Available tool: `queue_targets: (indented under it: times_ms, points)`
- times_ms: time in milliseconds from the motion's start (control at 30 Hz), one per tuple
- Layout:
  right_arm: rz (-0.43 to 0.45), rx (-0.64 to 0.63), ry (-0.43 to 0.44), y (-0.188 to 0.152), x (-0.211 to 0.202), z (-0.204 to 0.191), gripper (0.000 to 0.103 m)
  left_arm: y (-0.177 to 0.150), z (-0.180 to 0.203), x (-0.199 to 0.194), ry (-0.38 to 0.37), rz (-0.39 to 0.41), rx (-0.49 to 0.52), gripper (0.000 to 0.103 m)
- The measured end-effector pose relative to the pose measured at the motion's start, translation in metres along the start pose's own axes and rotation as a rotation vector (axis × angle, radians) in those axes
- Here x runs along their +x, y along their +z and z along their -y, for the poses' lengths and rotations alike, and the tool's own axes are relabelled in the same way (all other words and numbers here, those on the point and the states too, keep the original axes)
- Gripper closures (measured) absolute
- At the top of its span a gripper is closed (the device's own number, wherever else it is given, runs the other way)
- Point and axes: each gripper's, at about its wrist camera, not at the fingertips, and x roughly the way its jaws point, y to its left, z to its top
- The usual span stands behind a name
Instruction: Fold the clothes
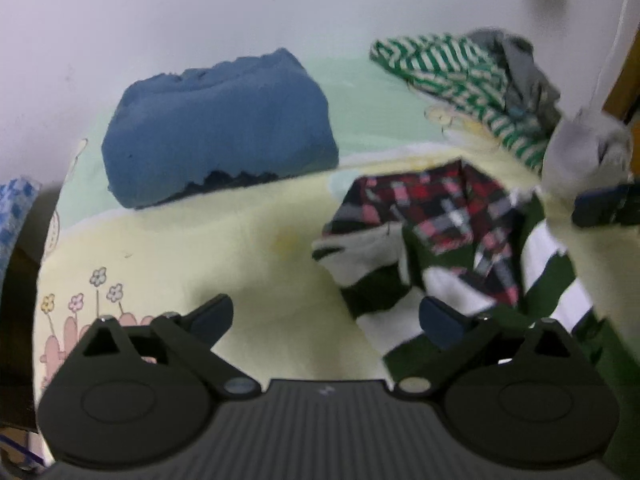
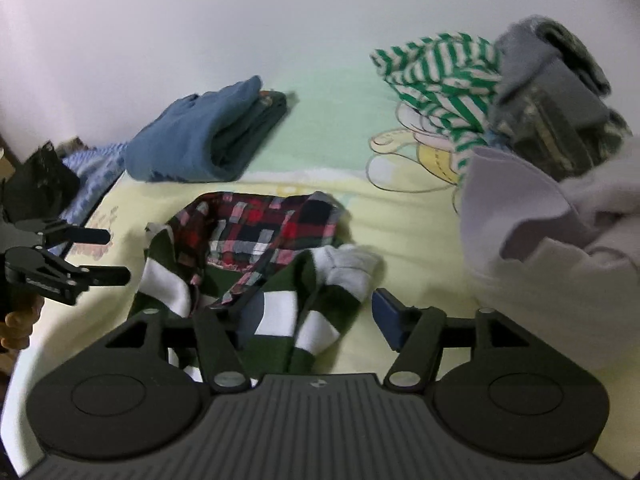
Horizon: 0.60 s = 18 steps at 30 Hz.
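Both tools spread, empty: left tool (image 1: 326, 320), right tool (image 2: 306, 314); the plaid-and-striped garment (image 2: 256, 264) lies rumpled on the bed (image 2: 400, 220). Blue garment (image 2: 200, 136) already lies folded; next, I judge, pinch the rumpled one's edges and flatten.

I've got bare sheet (image 1: 248, 248) free ahead of left gripper (image 1: 326, 318), w/ folded blue stack (image 1: 218, 128) blocking far end. Right side crowded: striped/plaid garment (image 2: 260, 256) centre, white cloth (image 2: 540, 240) heaped right.
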Motion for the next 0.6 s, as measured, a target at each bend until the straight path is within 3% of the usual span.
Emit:
queue_targets:
  times_ms: [67,200,367,533,600]
  points:
    - [0.001,0.020,0.012,0.000,-0.002,0.006,0.040,0.005,0.002,0.009,-0.027,-0.012,-0.035,0.002]
    - [0.004,0.060,0.036,0.000,-0.006,0.017,0.040,0.008,0.013,0.032,-0.003,-0.028,-0.009,0.005]
    - [0.032,0.018,0.024,0.004,-0.001,0.009,0.039,0.008,0.016,0.047,-0.024,-0.007,0.005,0.017]
    - [0.060,-0.023,0.012,0.007,0.004,0.000,0.039,0.012,0.023,0.055,-0.047,0.021,0.024,0.017]
    - [0.072,-0.040,0.007,0.009,0.006,-0.003,0.044,0.012,0.026,0.055,-0.049,0.017,0.033,0.017]
